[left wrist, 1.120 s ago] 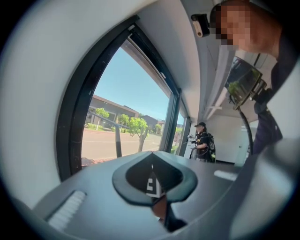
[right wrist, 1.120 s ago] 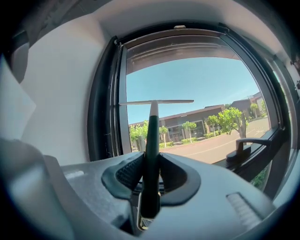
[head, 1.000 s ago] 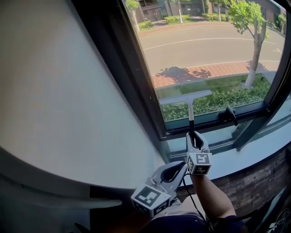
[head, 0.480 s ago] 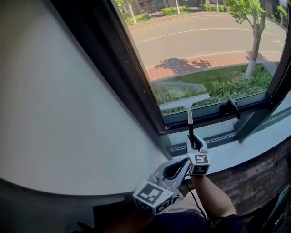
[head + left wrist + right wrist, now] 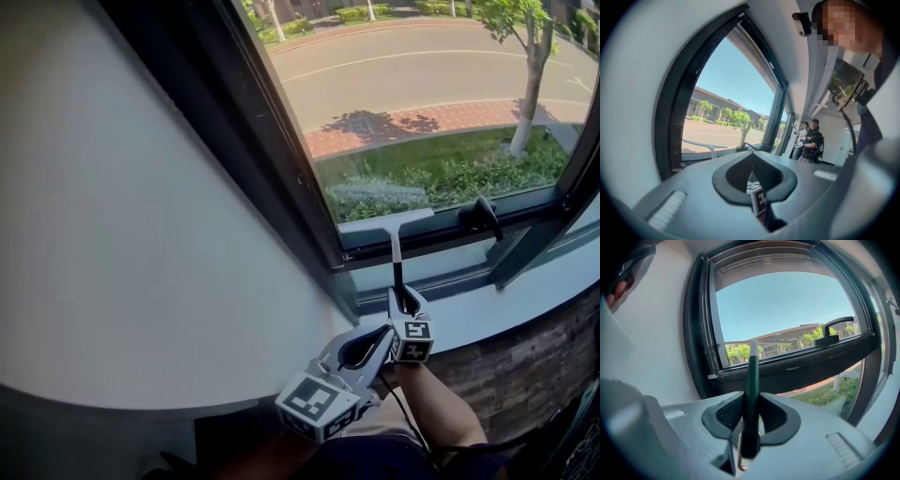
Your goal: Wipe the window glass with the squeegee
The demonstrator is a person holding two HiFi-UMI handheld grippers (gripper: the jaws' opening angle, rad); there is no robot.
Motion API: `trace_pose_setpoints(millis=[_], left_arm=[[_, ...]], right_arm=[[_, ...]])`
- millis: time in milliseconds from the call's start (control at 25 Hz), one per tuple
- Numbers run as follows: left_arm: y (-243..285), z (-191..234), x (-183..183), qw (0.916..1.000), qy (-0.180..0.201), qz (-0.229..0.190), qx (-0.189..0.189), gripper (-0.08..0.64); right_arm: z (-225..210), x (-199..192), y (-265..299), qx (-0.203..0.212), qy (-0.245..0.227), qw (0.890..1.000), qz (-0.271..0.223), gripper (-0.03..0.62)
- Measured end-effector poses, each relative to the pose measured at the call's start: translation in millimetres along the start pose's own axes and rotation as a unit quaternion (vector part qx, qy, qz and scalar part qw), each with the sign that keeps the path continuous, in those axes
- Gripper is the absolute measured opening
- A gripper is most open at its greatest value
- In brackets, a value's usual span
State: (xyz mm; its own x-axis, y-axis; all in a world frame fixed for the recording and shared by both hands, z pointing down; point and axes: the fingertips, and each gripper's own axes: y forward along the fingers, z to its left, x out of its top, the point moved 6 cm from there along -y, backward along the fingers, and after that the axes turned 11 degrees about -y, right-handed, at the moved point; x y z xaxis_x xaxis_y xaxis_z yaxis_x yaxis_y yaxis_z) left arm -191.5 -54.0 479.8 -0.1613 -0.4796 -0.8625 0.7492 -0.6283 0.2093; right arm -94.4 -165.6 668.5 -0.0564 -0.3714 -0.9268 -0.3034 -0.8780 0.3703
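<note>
Head view, squeegee [image 5: 387, 223]: pale blade low on the window glass [image 5: 422, 112], centre-right of the frame, just above the dark lower frame [image 5: 427, 246]; thin handle running down to the jaws.
Head view, right gripper [image 5: 403, 302]: lower centre, clenched on the bottom end of that handle, over the grey sill [image 5: 525, 300].
Head view, left gripper [image 5: 375, 343]: just lower-left of the right one, jaws closed together, carrying nothing.
Head view, window handle [image 5: 480, 216]: on the frame, just right of the blade's end.
Left gripper view, jaws: pads met around a hollow, empty; only the other gripper's marker cube [image 5: 758, 201] showing through it.
Left gripper view, surroundings: squeegee small at left centre against the pane; people [image 5: 811, 140] standing far back at right.
Right gripper view, jaws: pinched on the dark green handle, which rises straight up mid-frame to the blade on the glass.
Risk, pivot: likely twisting of the slim handle in the pads, since held only at its end.
Risk, streaks: blade tilting off the pane if pressure goes uneven.
Risk, snag: blade end catching the window handle or riding onto the lower frame on a sideways or downward pull.
</note>
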Motion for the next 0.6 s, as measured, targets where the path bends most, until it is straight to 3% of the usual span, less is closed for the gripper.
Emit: trace_pose_setpoints(millis=[200,440,600], left_arm=[[-0.1,0.8,-4.4,1.0000,-0.005,0.002,-0.001,0.005],[-6.2,-3.0,-0.4,0.9998,-0.013,0.005,0.014,0.005],[-3.5,6.1,11.0,0.9997,-0.016,-0.020,0.003,0.005]], right_arm=[[-4.4,-13.7,0.9,-0.004,0.002,1.000,-0.008,0.100],[-18.5,1.8,-31.2,0.008,0.005,0.998,-0.055,0.100],[-33.4,26.1,-50.8,0.011,0.001,0.998,-0.069,0.098]])
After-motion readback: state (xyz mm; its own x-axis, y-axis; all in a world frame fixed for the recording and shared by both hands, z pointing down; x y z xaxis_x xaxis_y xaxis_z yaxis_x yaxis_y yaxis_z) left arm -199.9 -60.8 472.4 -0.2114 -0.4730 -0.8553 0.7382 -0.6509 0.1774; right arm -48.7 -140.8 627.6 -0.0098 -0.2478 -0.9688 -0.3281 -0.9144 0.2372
